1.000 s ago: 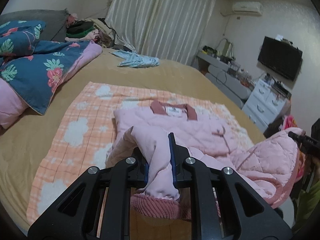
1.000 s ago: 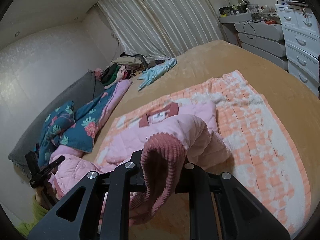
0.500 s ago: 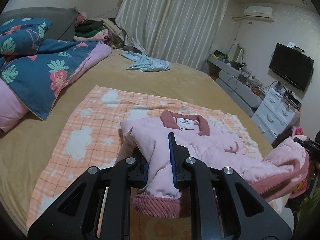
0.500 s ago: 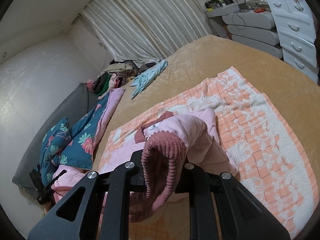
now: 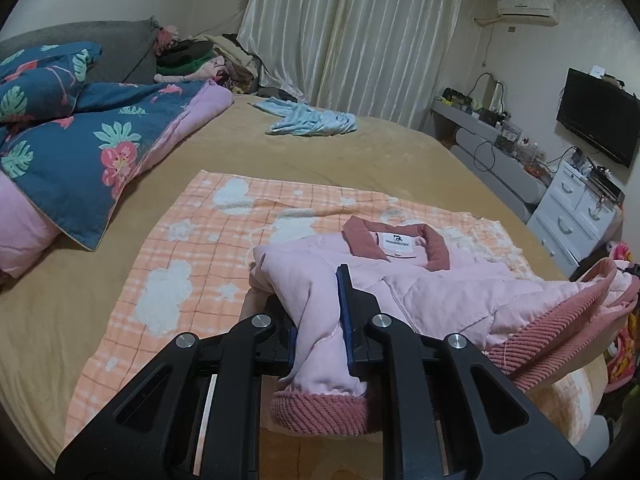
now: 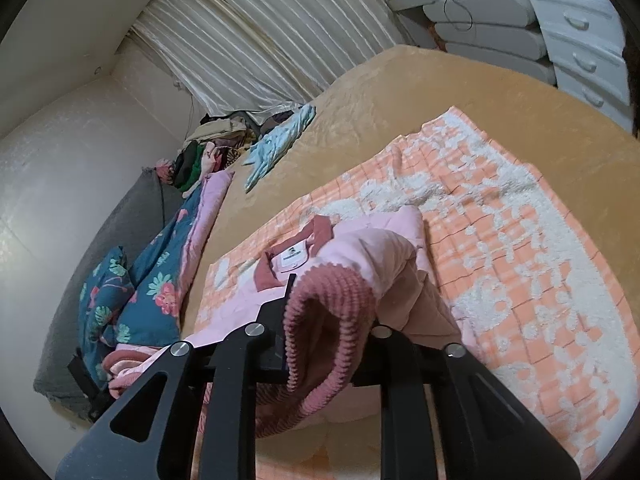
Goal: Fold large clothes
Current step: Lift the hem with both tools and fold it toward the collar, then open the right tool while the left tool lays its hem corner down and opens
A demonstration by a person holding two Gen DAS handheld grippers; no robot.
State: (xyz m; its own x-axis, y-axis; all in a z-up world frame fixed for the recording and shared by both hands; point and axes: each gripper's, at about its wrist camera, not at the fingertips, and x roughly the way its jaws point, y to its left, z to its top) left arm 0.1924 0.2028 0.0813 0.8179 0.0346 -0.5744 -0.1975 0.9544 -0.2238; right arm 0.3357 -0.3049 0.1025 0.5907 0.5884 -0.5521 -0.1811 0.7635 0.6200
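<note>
While the left gripper [image 5: 320, 320] stays clamped tight on a fold of the pink quilted jacket [image 5: 440, 292], its blue-edged pads press the fabric from both sides and the ribbed rose hem [image 5: 320, 414] hangs out below the fingers. In the right wrist view the right gripper [image 6: 328, 332] has another part of that hem [image 6: 320, 320] draped thickly between its fingers; its jaws have just been opening a little, yet the corduroy-like band fills the gap, and whether the pads press on it cannot be told (the cloth hides the right-hand pad altogether). Both corners of the jacket are raised off the bed, so the lower part of the garment is doubled up toward its collar.

Just beyond the grippers, the rest of the jacket lies on an orange checked blanket [image 5: 192, 248] with white cloud shapes. The rose collar [image 5: 396, 240] with its white label faces upward at the far end of the garment. The blanket is spread flat on a tan bedspread [image 5: 360, 152].

Further off to the left, a dark blue floral quilt [image 5: 80, 136] with a lilac lining is heaped against a grey headboard cushion. A crumpled light blue garment [image 5: 308, 120] lies apart on the bedspread near the far edge, and a pile of mixed clothes [image 5: 200, 60] sits in the corner beneath pale pleated curtains [image 5: 352, 32]. Along the right wall stand a white chest of drawers [image 5: 576, 216], a cluttered shelf, a wall-mounted television [image 5: 596, 120] and an air conditioner [image 5: 526, 6] high up.
</note>
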